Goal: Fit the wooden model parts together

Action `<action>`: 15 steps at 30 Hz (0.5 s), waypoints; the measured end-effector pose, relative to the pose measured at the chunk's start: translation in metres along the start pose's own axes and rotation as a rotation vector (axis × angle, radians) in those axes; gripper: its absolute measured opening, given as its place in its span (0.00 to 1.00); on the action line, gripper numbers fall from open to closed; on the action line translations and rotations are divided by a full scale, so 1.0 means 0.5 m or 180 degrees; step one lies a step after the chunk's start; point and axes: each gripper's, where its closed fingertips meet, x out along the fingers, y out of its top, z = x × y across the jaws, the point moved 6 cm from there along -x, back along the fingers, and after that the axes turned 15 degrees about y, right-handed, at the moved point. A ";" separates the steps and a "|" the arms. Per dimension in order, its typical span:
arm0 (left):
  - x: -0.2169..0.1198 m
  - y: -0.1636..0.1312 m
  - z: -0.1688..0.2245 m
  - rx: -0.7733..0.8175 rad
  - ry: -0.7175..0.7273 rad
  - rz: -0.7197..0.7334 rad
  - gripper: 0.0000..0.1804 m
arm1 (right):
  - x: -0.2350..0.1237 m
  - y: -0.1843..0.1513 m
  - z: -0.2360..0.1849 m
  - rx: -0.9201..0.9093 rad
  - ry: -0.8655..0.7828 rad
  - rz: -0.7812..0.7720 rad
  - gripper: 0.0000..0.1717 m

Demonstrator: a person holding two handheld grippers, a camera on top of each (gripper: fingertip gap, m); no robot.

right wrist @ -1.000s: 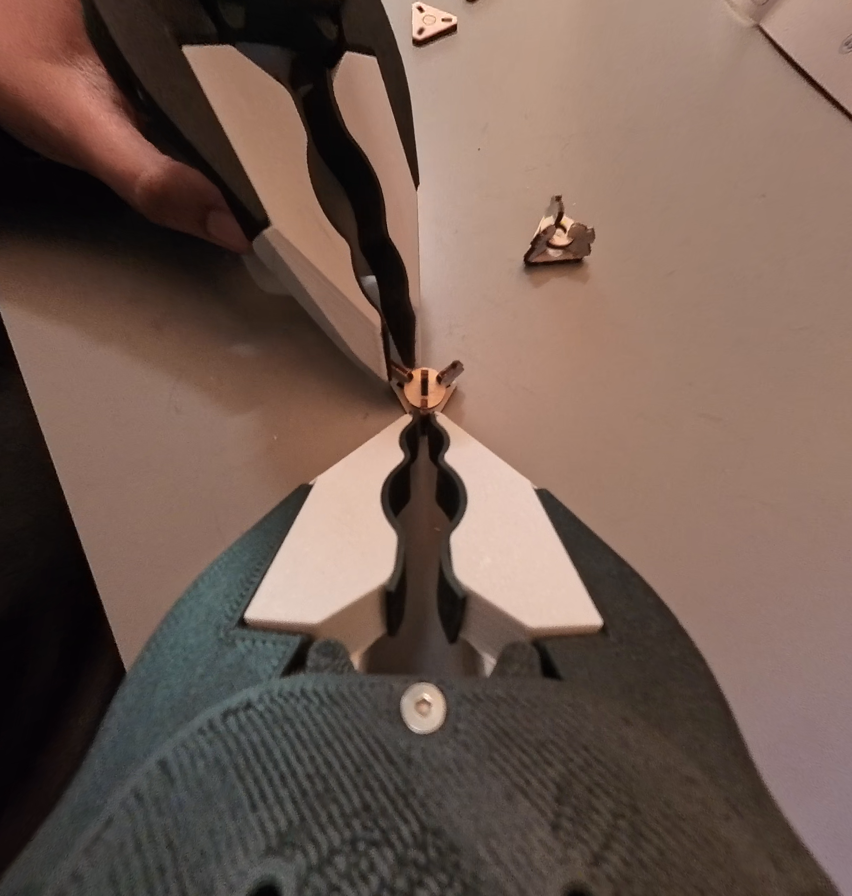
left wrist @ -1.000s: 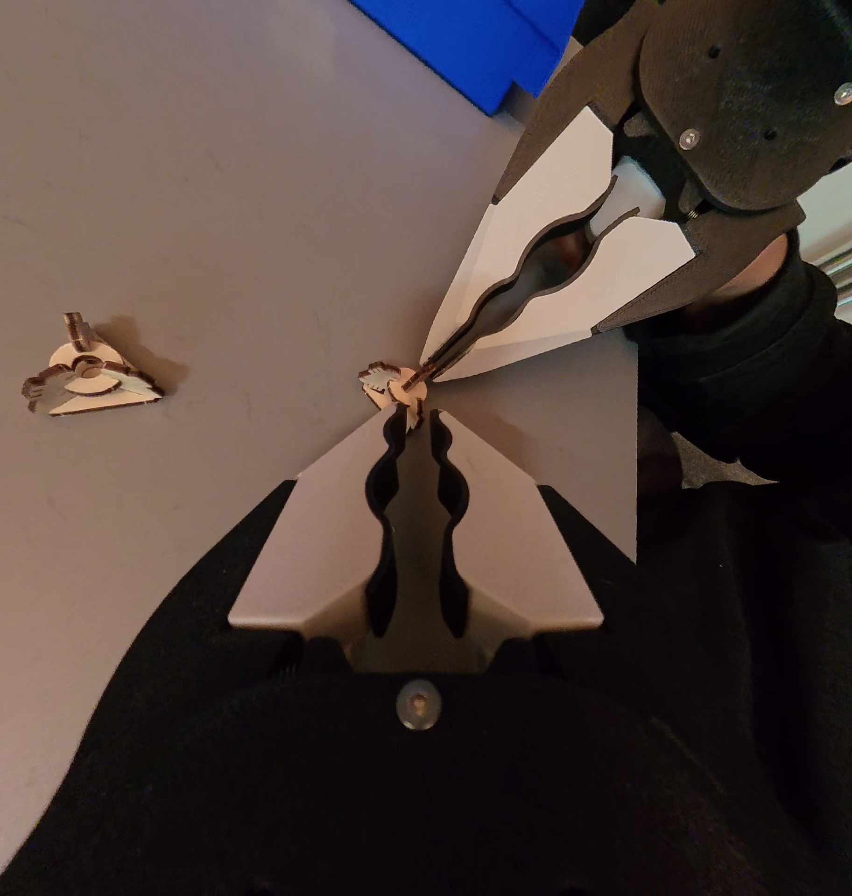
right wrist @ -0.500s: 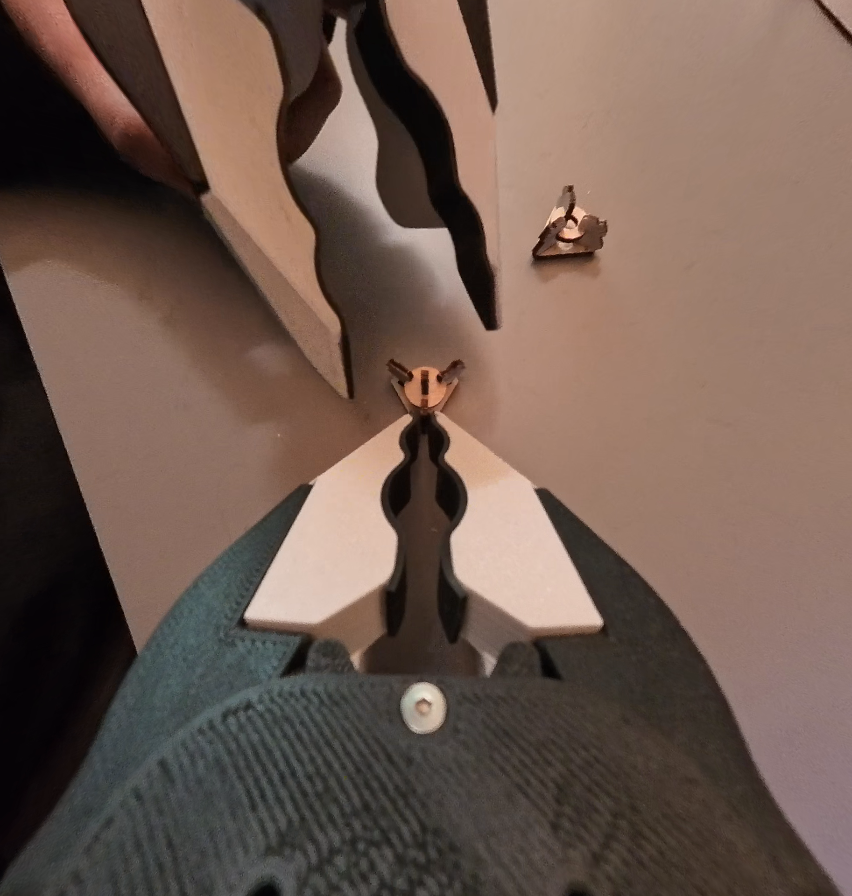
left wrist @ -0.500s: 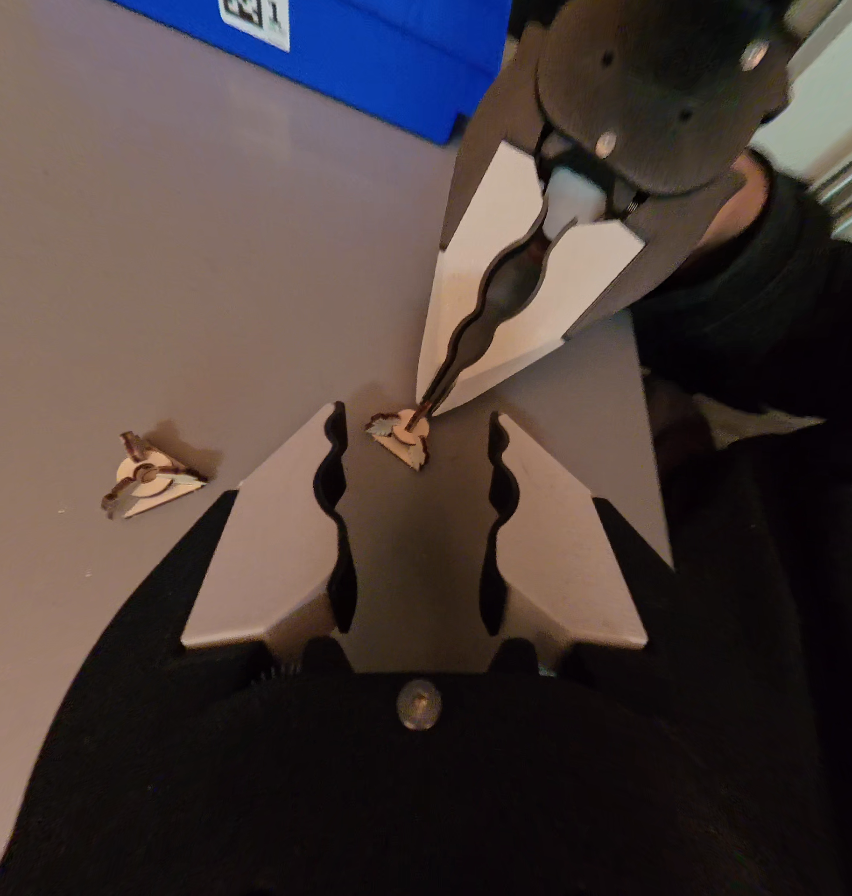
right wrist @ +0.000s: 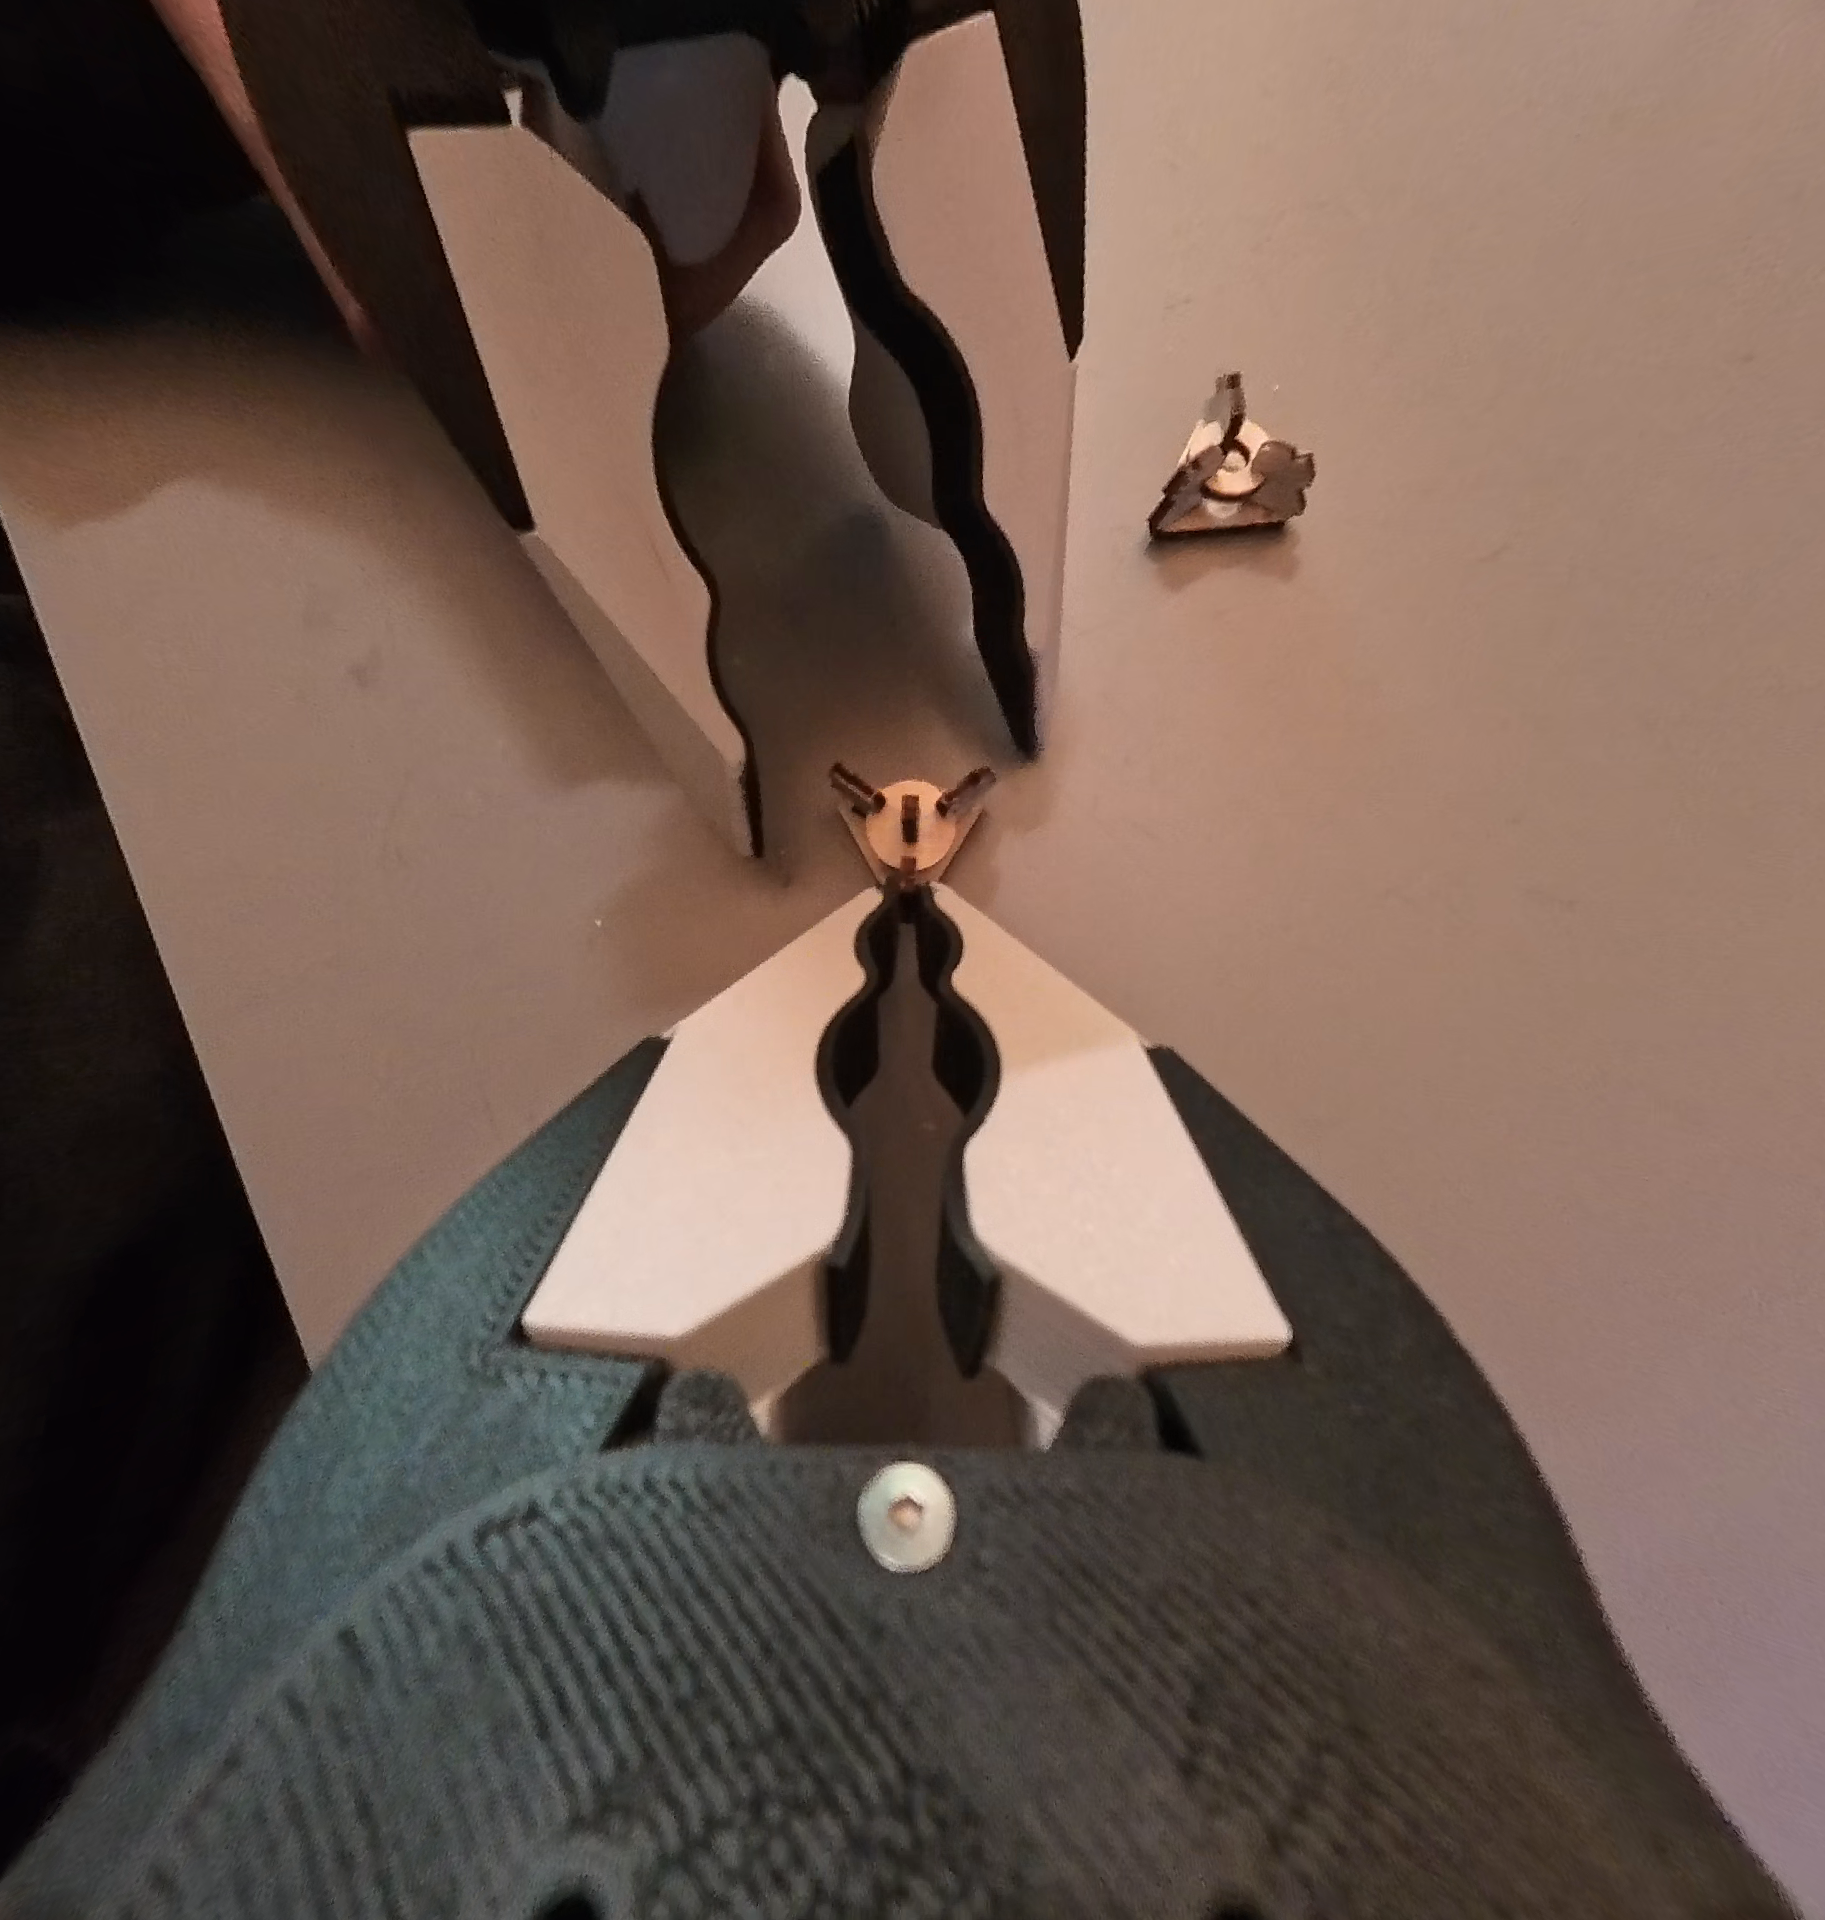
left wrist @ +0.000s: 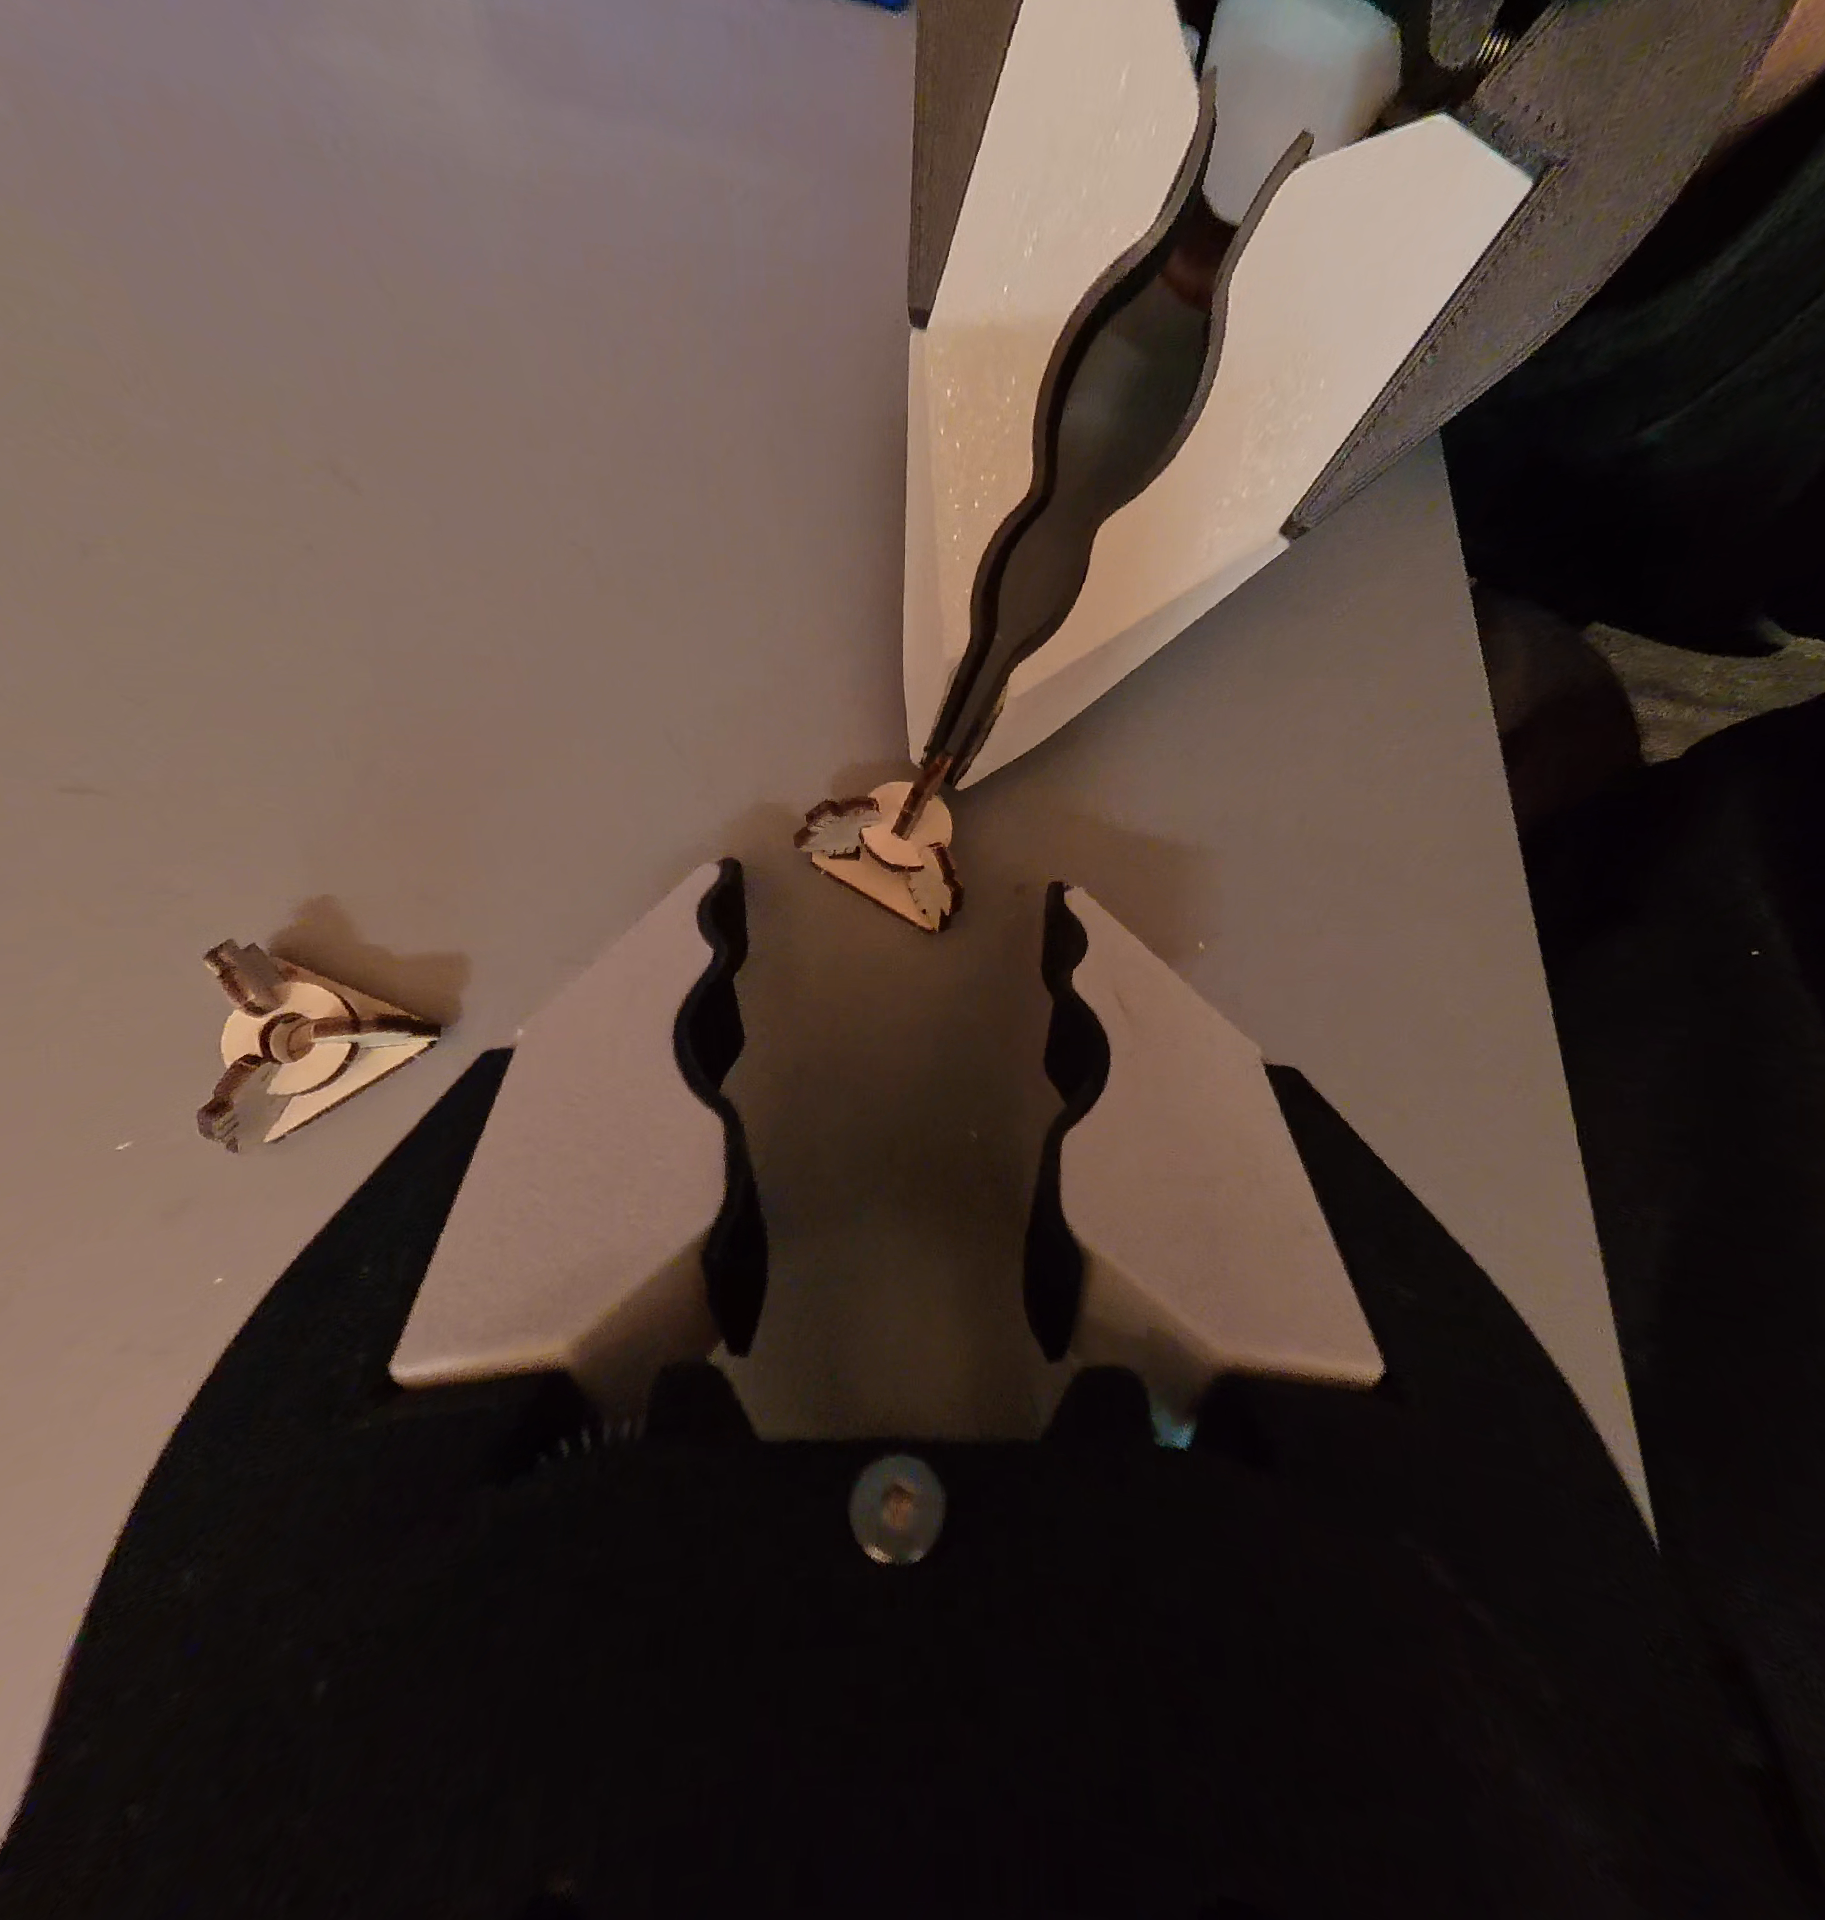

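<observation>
Two small triangular plywood pieces with round discs and leaf-shaped tabs on grey desk (left wrist: 368, 520). Near one (left wrist: 884, 852): right gripper (right wrist: 903, 896) pinches its upright tab; left gripper (left wrist: 892, 904) gapes just beside. Far-left one (left wrist: 295, 1049) lies apart. Pad contact mostly hidden.

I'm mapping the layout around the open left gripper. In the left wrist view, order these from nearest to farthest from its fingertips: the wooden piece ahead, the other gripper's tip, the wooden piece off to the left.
1. Wooden piece ahead, just beyond the left gripper.
2. Right gripper's tip, directly behind that piece, pinching its upright tab.
3. Second wooden piece, far left on the table.
</observation>
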 end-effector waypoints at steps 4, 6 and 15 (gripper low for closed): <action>-0.009 0.002 -0.004 0.0007 0.0012 0.0079 0.31 | 0.000 0.002 0.000 -0.0011 0.0009 -0.0047 0.01; -0.013 0.005 -0.003 0.0016 -0.0020 0.0141 0.31 | 0.000 0.002 0.000 -0.0014 0.0018 -0.0060 0.01; -0.002 -0.003 0.005 0.0133 0.0019 0.0066 0.21 | 0.000 0.003 0.001 -0.0012 0.0043 -0.0088 0.01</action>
